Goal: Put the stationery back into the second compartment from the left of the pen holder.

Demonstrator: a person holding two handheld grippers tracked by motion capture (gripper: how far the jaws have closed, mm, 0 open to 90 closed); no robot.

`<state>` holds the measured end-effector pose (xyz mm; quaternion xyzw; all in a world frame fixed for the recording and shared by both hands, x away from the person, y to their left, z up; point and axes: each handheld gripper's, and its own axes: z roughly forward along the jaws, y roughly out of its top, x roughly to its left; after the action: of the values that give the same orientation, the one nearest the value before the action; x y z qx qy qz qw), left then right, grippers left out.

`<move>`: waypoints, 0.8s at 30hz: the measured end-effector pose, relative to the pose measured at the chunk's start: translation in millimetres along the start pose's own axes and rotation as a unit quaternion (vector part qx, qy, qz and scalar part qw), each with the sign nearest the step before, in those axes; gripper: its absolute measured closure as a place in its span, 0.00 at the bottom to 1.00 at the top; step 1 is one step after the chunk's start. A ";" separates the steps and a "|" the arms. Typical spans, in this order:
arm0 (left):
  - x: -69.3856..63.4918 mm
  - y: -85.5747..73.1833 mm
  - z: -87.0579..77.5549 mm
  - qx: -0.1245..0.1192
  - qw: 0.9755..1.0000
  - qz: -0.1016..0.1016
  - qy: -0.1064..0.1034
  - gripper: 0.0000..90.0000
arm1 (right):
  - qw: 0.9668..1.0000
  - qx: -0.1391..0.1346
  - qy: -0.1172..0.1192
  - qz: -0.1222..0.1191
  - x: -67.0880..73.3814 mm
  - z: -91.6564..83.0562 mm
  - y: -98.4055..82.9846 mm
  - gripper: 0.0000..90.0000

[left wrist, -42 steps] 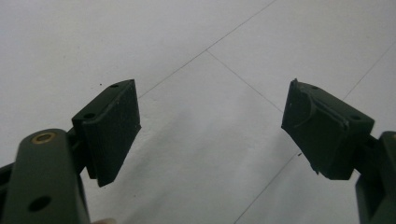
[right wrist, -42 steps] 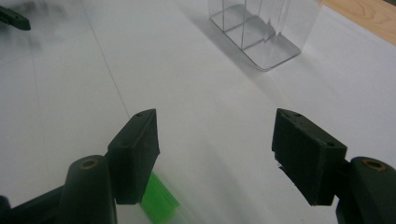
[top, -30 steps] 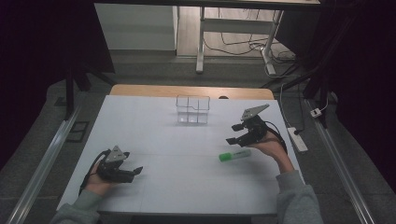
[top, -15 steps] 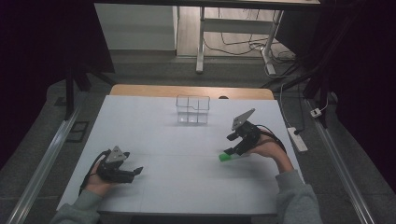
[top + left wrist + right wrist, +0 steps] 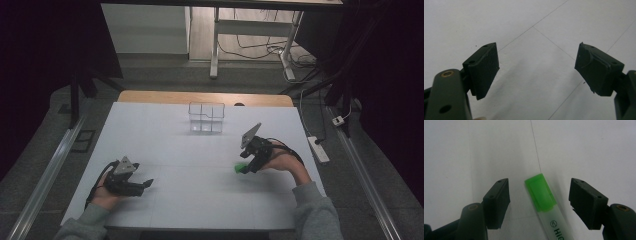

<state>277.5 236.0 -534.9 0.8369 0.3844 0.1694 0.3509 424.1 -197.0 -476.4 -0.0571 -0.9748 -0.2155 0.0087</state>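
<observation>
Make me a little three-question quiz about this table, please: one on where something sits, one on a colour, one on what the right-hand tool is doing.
1. Where does the clear plastic organiser stand?
A. at the table's far middle
B. beside the left gripper
C. on the floor

2. What colour is the highlighter's cap?
A. pink
B. green
C. blue

3. How do the right gripper's jaws stand?
A. clamped on the highlighter
B. shut with nothing in them
C. open, one on each side of the highlighter

Answers:
1. A: the high view shows it near the far edge of the white table, well away from both hands.
2. B: the right gripper view shows a bright green cap on a pale barrel.
3. C: bare table shows between each jaw and the highlighter, so neither touches it yet.
</observation>
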 end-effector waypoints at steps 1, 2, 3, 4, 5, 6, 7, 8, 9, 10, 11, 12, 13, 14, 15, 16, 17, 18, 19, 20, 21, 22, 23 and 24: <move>-0.1 0.0 0.0 0.000 1.000 0.001 0.000 0.21 | 1.000 0.002 0.000 -0.004 0.0 2.5 0.1 0.36; -0.3 0.0 -0.1 0.000 1.000 0.001 0.000 0.21 | 1.000 0.009 0.001 -0.001 1.1 3.8 0.1 0.36; -0.4 0.0 -0.1 0.000 1.000 0.001 0.000 0.21 | 1.000 0.010 0.000 -0.009 0.7 5.5 0.4 0.37; -0.4 0.1 -0.1 0.000 1.000 0.001 0.001 0.21 | 1.000 0.016 0.002 -0.004 1.7 6.4 0.6 0.37; -0.5 0.1 0.1 0.001 1.000 0.001 0.001 0.21 | 1.000 0.016 0.002 -0.014 0.7 7.8 0.9 0.38; -0.5 0.2 0.2 0.001 1.000 0.002 0.001 0.21 | 1.000 0.020 0.001 -0.009 1.6 8.4 1.2 0.39; -0.4 0.3 0.3 0.002 1.000 0.002 0.001 0.21 | 1.000 0.022 0.001 -0.009 1.7 9.4 1.3 0.39; -0.4 0.3 0.4 0.002 1.000 0.002 0.001 0.21 | 1.000 0.021 0.002 -0.021 0.2 10.9 1.5 0.40; -0.4 0.3 0.5 0.002 1.000 0.003 0.001 0.21 | 1.000 0.025 0.001 -0.015 1.2 11.8 1.3 0.41; -0.4 0.2 0.6 0.002 1.000 0.003 0.001 0.21 | 0.999 0.031 0.001 -0.013 1.5 12.4 0.8 0.42; -0.4 0.2 0.6 0.002 1.000 0.003 0.001 0.21 | 0.999 0.035 0.001 -0.013 1.4 13.4 0.7 0.42; -0.4 0.2 0.5 0.002 1.000 0.003 0.001 0.21 | 0.999 0.034 0.001 -0.021 0.2 15.0 0.4 0.43; -0.3 0.1 0.5 0.002 1.000 0.003 0.001 0.21 | 0.999 0.039 -0.001 -0.019 0.5 15.9 0.3 0.44; -0.2 0.1 0.7 0.002 1.000 0.003 0.001 0.21 | 0.999 0.042 -0.003 -0.020 0.5 17.1 0.1 0.45; -0.2 0.0 0.9 0.003 1.000 0.003 0.001 0.21 | 0.999 0.043 -0.003 -0.027 -0.2 18.4 0.0 0.46; -0.1 0.1 1.1 0.004 1.000 0.004 0.001 0.21 | 0.998 0.050 -0.005 -0.024 0.5 19.0 -0.2 0.47; -0.3 0.1 1.3 0.004 1.000 0.004 0.001 0.21 | 0.998 0.056 -0.006 -0.020 1.4 19.4 -0.5 0.48; -0.4 0.2 1.4 0.004 1.000 0.004 0.001 0.21 | 0.998 0.054 -0.006 -0.032 0.3 20.9 -0.8 0.50; -0.5 0.3 1.5 0.004 1.000 0.004 0.001 0.21 | 0.998 0.061 -0.008 -0.026 1.7 21.1 -1.2 0.51; -0.6 0.2 1.5 0.004 1.000 0.005 0.001 0.21 | 0.997 0.061 -0.010 -0.035 0.8 22.4 -1.4 0.53; -0.7 0.2 1.6 0.004 1.000 0.005 0.000 0.21 | 0.997 0.060 -0.012 -0.037 1.0 22.3 -1.3 0.54; -0.8 0.3 1.7 0.004 1.000 0.005 0.000 0.21 | 0.997 0.061 -0.014 -0.039 0.8 22.1 -1.2 0.55; -0.9 0.4 1.9 0.004 1.000 0.005 0.000 0.21 | 0.997 0.061 -0.016 -0.041 1.0 22.4 -1.2 0.56; -1.1 0.6 2.3 0.005 1.000 0.006 0.000 0.21 | 0.997 0.069 -0.018 -0.028 3.4 21.6 -1.3 0.57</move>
<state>278.3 233.8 -536.1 0.8412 0.3801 0.1697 0.3452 420.7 -188.7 -496.4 -0.0327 -0.9885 -0.1470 -0.0109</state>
